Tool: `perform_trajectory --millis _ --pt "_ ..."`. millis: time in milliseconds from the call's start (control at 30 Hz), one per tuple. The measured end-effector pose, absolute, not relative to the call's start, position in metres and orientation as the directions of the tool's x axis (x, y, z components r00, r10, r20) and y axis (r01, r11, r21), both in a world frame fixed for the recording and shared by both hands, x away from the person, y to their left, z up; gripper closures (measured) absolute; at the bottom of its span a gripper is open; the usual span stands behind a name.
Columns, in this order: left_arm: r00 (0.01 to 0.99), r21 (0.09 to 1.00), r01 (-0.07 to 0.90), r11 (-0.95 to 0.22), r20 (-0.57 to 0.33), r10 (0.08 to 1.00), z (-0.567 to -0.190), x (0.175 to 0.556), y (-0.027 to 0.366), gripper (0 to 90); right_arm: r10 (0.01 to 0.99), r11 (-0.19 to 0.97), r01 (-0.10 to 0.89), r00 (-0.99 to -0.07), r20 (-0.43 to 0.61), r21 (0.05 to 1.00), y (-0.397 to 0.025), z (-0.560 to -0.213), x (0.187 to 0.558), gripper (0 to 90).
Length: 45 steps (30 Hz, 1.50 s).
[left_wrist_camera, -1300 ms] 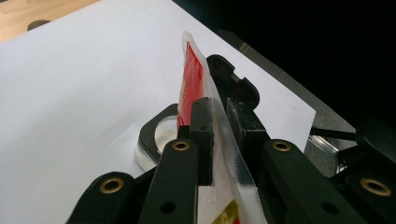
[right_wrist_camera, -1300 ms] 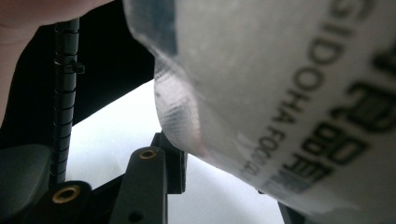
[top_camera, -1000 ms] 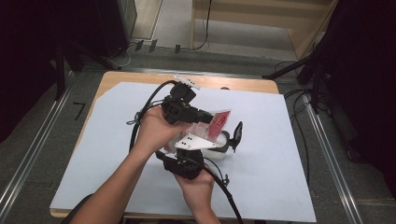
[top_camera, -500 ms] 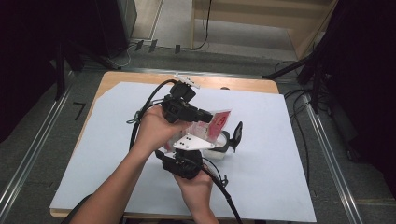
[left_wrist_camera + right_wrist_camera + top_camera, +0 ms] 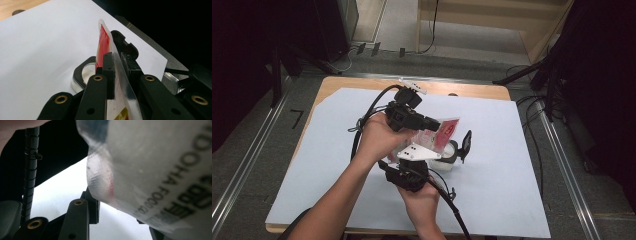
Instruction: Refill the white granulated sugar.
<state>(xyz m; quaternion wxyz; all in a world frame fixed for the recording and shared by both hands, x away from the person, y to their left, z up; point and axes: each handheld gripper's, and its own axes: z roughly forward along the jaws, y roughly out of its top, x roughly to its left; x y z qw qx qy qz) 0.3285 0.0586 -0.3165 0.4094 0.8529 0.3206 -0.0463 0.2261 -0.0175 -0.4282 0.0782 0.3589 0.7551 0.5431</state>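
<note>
A red and clear packet (image 5: 447, 132) hangs above the white sheet at the table's middle. My left gripper (image 5: 434, 124) comes in from the left and is shut on the packet's edge (image 5: 102, 37), its jaws clamped on the film. My right gripper (image 5: 423, 161) sits just below, under its grey plate, pointing up at the packet. In the right gripper view the packet (image 5: 162, 170) looms close with printed letters, and that gripper (image 5: 117, 217) stands open, with white paper showing between its jaws. Under the packet stands a small clear round container (image 5: 451, 154) with a black clip (image 5: 125, 45).
A white sheet (image 5: 512, 190) covers most of the wooden table (image 5: 362, 82). Black cables trail from both grippers, one running close along the left of the right gripper view (image 5: 30, 170). Dark floor and metal rails flank the table on both sides.
</note>
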Motion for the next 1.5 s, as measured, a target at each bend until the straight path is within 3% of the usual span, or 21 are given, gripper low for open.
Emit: perform_trajectory --millis 1500 --pt "0.803 0.680 0.564 -0.469 -0.318 0.504 -0.3123 0.3253 0.0553 82.9 0.629 0.154 0.437 -0.735 0.253 0.886 -0.0192 -0.4266 0.2256 64.0"
